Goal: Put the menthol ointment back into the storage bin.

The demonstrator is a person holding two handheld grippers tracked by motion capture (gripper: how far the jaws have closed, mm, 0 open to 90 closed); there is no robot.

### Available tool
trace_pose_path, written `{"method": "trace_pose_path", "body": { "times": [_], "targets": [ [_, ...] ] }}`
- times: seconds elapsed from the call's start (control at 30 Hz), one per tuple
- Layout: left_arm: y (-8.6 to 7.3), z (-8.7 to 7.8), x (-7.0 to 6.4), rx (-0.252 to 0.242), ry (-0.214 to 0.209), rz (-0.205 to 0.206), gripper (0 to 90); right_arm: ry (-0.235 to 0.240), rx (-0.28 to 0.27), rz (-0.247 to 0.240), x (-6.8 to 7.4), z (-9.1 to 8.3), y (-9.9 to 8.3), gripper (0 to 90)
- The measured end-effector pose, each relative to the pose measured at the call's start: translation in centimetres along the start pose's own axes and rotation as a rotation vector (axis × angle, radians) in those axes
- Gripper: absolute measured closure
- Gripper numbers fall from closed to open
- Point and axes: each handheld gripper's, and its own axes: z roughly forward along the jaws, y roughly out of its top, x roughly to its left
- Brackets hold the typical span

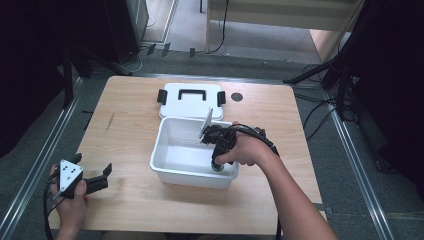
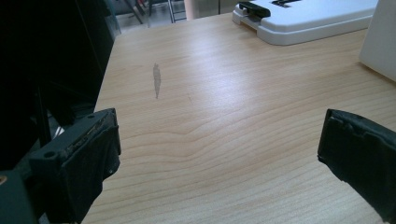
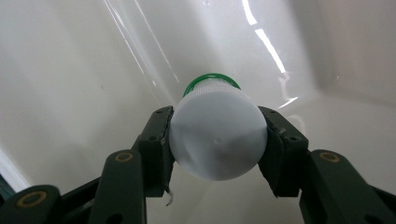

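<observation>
Right tool [image 3: 217, 140] is clamped tight round a small white bottle with a green cap [image 3: 215, 135], down inside the white bin [image 1: 165, 170] near its front right corner. Looks like the placing step, so next is just letting go and lifting straight out. Left tool [image 1: 95, 181] sits wide open and empty over the bench [image 1: 130, 200].

Black hand-held gripper [image 1: 106, 174], grey triangular plate

Overhead view; two close tongs-mounted cameras

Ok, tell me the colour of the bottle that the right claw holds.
The bottle is white with a green band at its far end, clearest in the right gripper view.
</observation>
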Motion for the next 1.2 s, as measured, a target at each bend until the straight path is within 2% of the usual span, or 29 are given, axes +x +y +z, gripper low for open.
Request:
{"method": "trace_pose_path", "body": {
  "times": [0.27,0.67,0.83,1.2],
  "targets": [
    [0.0,0.0,0.0,-0.001,-0.002,-0.002,0.0,0.007,0.021,-0.011,0.5,1.3,0.7,51.5],
    [0.0,0.0,0.0,-0.002,0.000,0.001,0.0,0.014,0.027,-0.023,0.6,2.1,1.1,51.5],
    [0.0,0.0,0.0,-0.001,0.000,0.003,0.0,0.007,0.027,-0.047,0.5,2.8,1.1,51.5],
    [0.0,0.0,0.0,-0.001,-0.001,0.001,0.0,-0.016,0.040,-0.059,0.5,3.5,1.1,51.4]
  ]
}}
